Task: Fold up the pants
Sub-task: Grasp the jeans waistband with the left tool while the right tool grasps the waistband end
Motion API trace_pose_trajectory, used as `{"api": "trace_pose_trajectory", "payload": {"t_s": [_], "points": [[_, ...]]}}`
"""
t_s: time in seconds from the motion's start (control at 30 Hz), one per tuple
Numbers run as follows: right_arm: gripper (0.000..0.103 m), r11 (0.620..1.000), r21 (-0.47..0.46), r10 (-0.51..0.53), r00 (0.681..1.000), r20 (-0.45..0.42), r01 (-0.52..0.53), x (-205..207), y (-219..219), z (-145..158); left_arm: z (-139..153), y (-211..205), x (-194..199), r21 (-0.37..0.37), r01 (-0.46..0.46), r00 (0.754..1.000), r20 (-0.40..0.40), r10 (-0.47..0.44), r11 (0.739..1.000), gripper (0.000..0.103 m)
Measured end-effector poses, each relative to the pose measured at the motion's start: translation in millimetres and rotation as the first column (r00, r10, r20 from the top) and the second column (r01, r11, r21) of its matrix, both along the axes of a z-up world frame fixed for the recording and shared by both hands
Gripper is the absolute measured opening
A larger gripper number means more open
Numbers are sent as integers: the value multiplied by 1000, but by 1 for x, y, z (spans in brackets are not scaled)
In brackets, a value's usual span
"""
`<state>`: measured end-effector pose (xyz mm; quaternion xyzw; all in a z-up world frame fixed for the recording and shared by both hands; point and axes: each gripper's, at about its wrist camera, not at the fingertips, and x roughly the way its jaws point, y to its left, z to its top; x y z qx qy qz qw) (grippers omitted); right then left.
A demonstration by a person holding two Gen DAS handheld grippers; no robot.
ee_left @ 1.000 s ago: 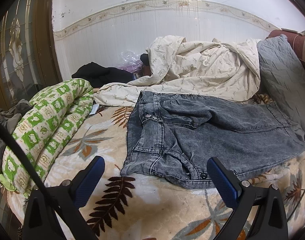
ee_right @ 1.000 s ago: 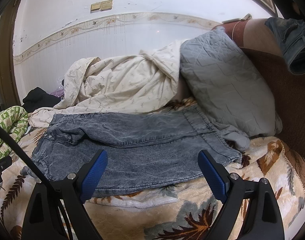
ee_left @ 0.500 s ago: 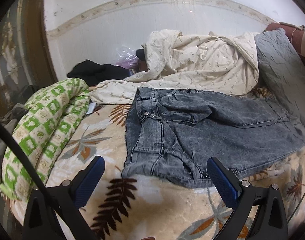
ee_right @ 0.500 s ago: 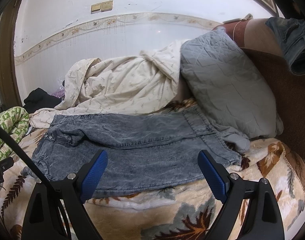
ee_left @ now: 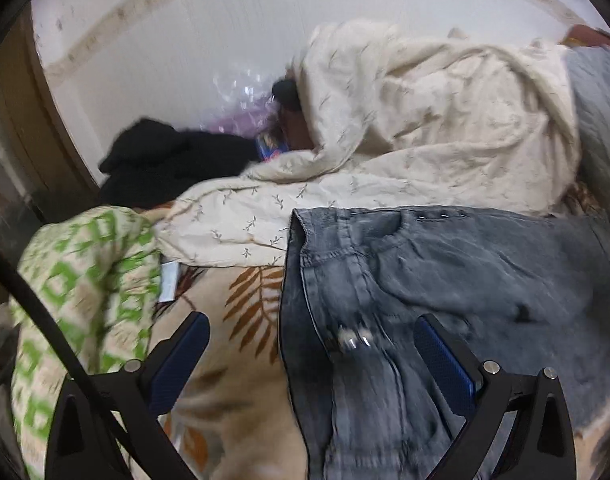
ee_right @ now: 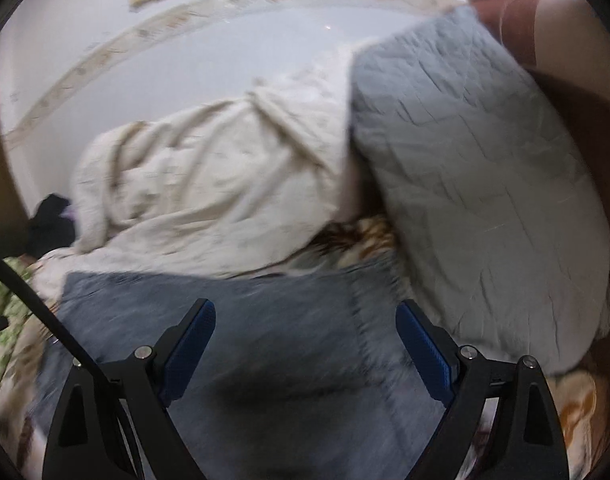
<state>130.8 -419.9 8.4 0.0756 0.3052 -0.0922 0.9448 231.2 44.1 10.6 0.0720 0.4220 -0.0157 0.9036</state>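
Grey jeans (ee_left: 445, 280) lie flat on bed (ee_left: 241, 400), long axis left-right, waistband at left. Left gripper (ee_left: 311, 354) spread wide, empty, over waistband end; right gripper (ee_right: 305, 338) spread wide, empty, over leg end near grey pillow (ee_right: 485, 184). Each hand nearest own end. No legible writing; frames blurred.

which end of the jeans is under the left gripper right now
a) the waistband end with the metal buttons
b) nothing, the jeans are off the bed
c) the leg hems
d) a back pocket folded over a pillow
a: in the left wrist view the open left gripper hangs over the jeans, whose waistband edge and shiny metal buttons lie between its fingers.
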Motion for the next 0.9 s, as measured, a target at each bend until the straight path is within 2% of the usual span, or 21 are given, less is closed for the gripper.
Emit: {"api": "trace_pose_trajectory", "payload": {"t_s": [0.1,0.27,0.43,0.53,0.6,0.7,0.73,0.77,0.83,0.9], "points": [[92,997,58,-42,998,-38,45,34,-34,-13,-10,5,40,15,-41,999,-20,41,999,103],[92,988,125,-87,993,-74,96,68,-67,-33,-29,9,105,-16,-97,989,-114,95,995,103],[92,983,142,-99,990,-97,112,87,-83,-46,-53,5,149,-53,-131,970,-211,117,990,94],[92,978,171,-107,989,-101,124,94,-92,-52,-61,9,166,-65,-159,962,-236,139,985,91],[92,973,190,-112,988,-103,130,98,-99,-55,-67,13,173,-95,-180,954,-259,151,979,86],[92,970,204,-111,988,-103,130,102,-105,-59,-79,11,181,-99,-173,947,-291,138,980,77],[92,970,205,-112,988,-103,132,104,-107,-60,-83,10,183,-98,-173,944,-300,137,980,70],[92,969,210,-112,988,-103,132,105,-108,-61,-86,9,185,-104,-176,942,-305,137,979,57],[90,963,236,-107,989,-103,129,107,-112,-62,-93,9,188,-142,-184,937,-325,130,973,41],[85,954,274,-99,990,-105,125,106,-118,-64,-99,6,191,-163,-175,937,-331,113,971,31]]}}
